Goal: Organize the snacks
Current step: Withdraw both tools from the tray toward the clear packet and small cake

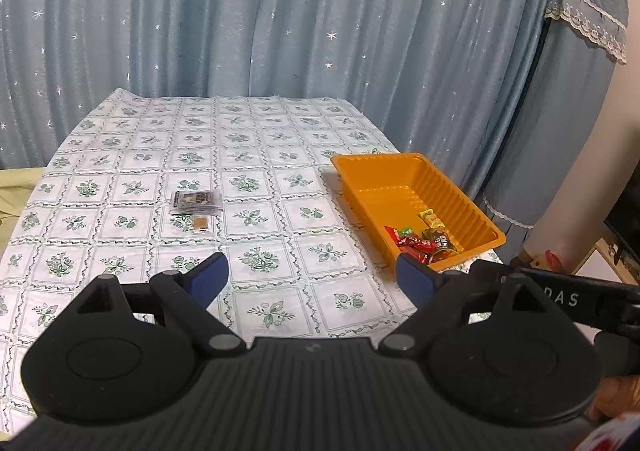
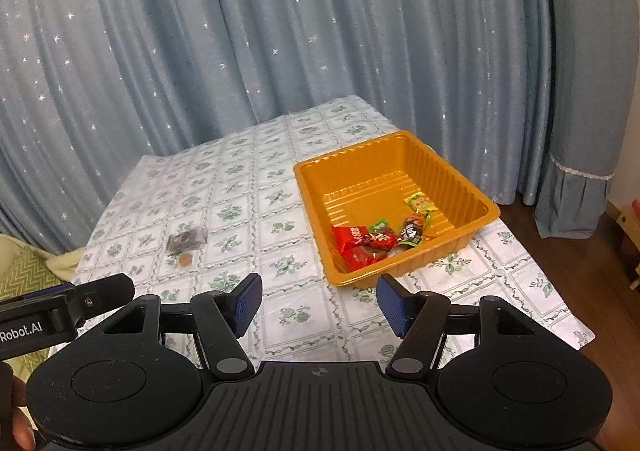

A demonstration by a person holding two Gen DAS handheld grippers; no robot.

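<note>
Both grippers hover over near table edge. Left gripper jaws wide apart, holding nothing. Right gripper jaws parted, holding nothing. Orange tray on right of floral tablecloth, wrapped snacks piled in its near corner. Clear packet and small brown snack lie left, mid-table. Starred blue curtain beyond.

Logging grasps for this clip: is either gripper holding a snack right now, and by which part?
Nothing is held. The left gripper and right gripper both stand open and empty above the tablecloth.
</note>
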